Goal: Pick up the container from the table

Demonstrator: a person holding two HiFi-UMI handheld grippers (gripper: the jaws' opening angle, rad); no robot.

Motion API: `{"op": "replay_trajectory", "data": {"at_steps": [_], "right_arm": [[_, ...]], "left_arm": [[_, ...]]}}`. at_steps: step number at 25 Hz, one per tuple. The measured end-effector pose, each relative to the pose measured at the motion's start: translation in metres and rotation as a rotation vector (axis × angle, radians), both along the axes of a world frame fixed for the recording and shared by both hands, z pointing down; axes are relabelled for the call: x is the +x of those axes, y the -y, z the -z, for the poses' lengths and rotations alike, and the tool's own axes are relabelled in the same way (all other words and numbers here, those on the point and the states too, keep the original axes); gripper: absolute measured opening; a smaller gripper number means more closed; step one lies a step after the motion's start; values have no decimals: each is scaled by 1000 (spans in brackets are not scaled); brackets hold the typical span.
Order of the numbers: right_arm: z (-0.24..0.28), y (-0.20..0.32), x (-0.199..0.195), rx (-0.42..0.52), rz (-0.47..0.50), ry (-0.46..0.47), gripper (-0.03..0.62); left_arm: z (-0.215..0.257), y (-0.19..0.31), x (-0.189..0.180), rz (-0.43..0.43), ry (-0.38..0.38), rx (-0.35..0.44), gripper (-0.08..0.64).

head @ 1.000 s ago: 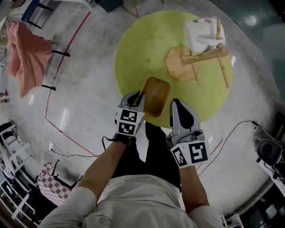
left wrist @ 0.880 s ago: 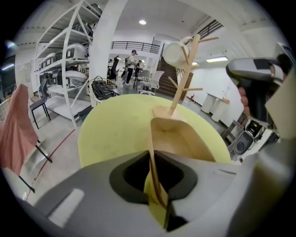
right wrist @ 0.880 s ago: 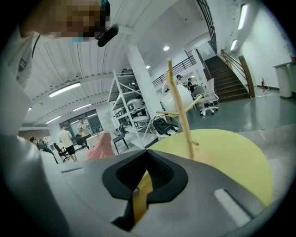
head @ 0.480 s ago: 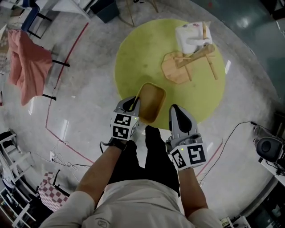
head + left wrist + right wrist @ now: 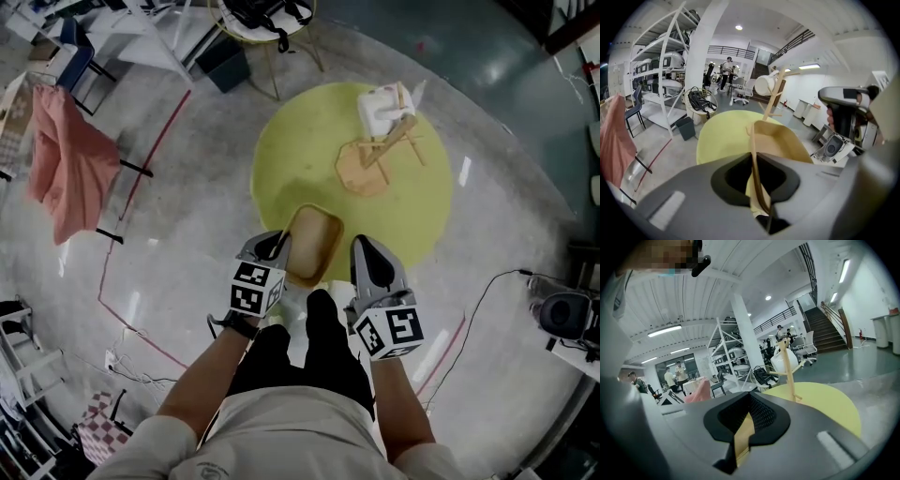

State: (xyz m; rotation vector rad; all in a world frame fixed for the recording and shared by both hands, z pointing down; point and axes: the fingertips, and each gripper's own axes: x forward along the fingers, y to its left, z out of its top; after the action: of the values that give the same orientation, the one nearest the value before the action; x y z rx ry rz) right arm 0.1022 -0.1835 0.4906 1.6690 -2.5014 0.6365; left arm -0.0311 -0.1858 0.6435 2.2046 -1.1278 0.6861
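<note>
Now the left tool (image 5: 279, 243) and right tool (image 5: 362, 247) stay clenched on opposite rims of the container (image 5: 314, 244), which has risen above the tabletop's (image 5: 300, 159) near edge, so the pickup looks nearly complete.

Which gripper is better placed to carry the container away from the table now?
Left. The left gripper is shut on the container's rim, while the right gripper is only beside it, not touching.

head view looks steeply down on the yellow table (image 5: 300, 159); both gripper views face across it from close.
</note>
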Motion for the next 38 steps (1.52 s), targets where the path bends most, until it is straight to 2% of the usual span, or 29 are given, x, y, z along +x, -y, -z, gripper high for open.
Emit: {"op": "replay_trajectory", "data": {"at_steps": [22, 38], "right_arm": [[101, -49, -63, 165, -31, -51, 11], [159, -65, -77, 275, -68, -83, 11]], "left_arm": [[147, -38, -70, -26, -97, 123, 28], [234, -45, -99, -11, -160, 231, 28]]}}
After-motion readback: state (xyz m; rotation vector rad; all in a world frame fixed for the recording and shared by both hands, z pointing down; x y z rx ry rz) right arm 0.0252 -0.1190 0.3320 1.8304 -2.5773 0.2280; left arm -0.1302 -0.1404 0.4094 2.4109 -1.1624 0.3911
